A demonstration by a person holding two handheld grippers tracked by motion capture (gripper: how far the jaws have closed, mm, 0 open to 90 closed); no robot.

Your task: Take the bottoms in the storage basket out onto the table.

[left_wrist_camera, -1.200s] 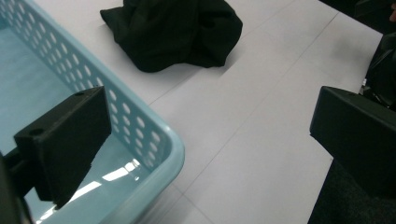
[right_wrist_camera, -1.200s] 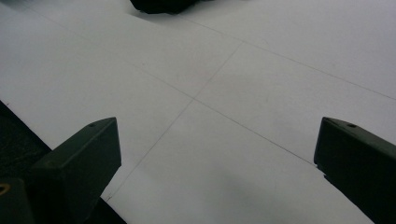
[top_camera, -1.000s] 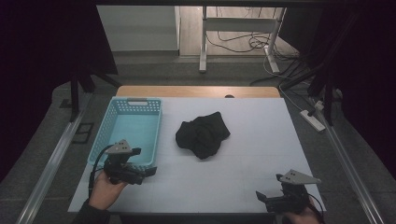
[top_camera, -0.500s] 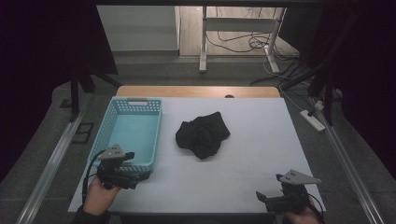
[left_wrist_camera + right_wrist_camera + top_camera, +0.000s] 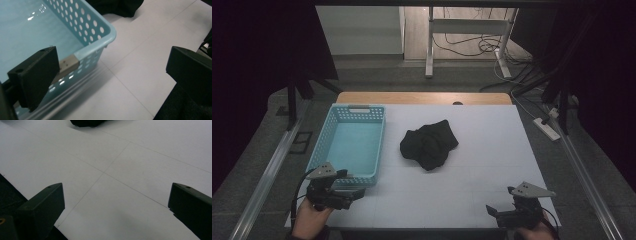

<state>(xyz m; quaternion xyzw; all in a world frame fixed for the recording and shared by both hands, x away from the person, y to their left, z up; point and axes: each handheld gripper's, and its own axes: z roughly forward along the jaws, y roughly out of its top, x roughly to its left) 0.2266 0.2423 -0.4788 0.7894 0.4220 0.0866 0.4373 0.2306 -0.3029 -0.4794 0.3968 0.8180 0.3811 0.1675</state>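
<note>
Turquoise plastic makes up the perforated basket (image 5: pixel 349 145), which sits on the left part of the white desk (image 5: pixel 492 150), at about nine o'clock from the desk's middle. Its inside holds nothing.

At about seven o'clock, the left gripper (image 5: pixel 354 192) is held in the person's left hand (image 5: pixel 309 220) just off the basket's near rim, pointing toward three o'clock. In the left gripper view its jaws stand wide apart and hold nothing: one jaw overlaps the basket's near wall, the other hangs over bare desk, and the basket's rounded corner (image 5: pixel 110 33) lies between them.

Just right of the basket, close to the desk's middle, lies a crumpled black cloth (image 5: pixel 429 145), apart from the basket and well apart from both grippers. Its edge shows at twelve o'clock in the right gripper view (image 5: pixel 86 122).

At about five o'clock, near the desk's front edge, the right gripper (image 5: pixel 491 211) points toward nine o'clock, with the right hand (image 5: pixel 532 232) behind it. Its jaws are also spread wide, empty, with bare white desk between them.
</note>
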